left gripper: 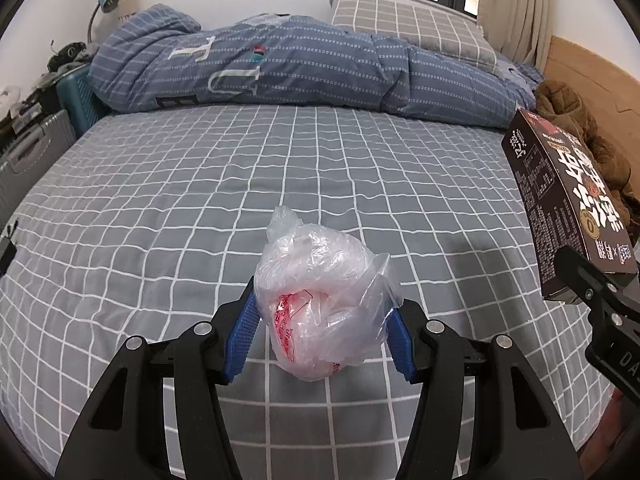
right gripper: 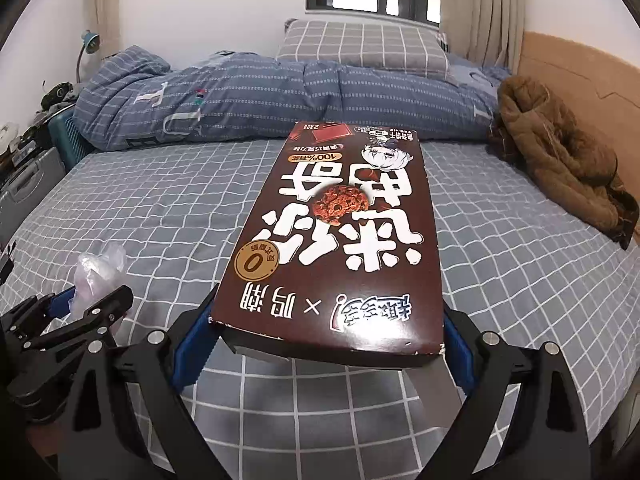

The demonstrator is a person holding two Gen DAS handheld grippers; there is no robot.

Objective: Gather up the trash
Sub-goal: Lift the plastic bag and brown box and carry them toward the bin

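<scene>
A crumpled clear plastic bag (left gripper: 324,300) with red print is pinched between the blue pads of my left gripper (left gripper: 322,338), held above the checked bedsheet. The same bag (right gripper: 98,274) and the left gripper (right gripper: 86,308) show at the lower left of the right wrist view. A flat brown cookie box (right gripper: 340,236) with white lettering is clamped by its near end in my right gripper (right gripper: 330,344), lifted off the bed. In the left wrist view that box (left gripper: 568,200) hangs at the right edge in the right gripper's black fingers (left gripper: 588,280).
The bed's grey checked sheet (left gripper: 200,200) spreads below both grippers. A rolled blue quilt (left gripper: 280,68) and a checked pillow (left gripper: 408,24) lie at the far side. A brown coat (right gripper: 560,160) is heaped at the right. Suitcases (left gripper: 36,152) stand left of the bed.
</scene>
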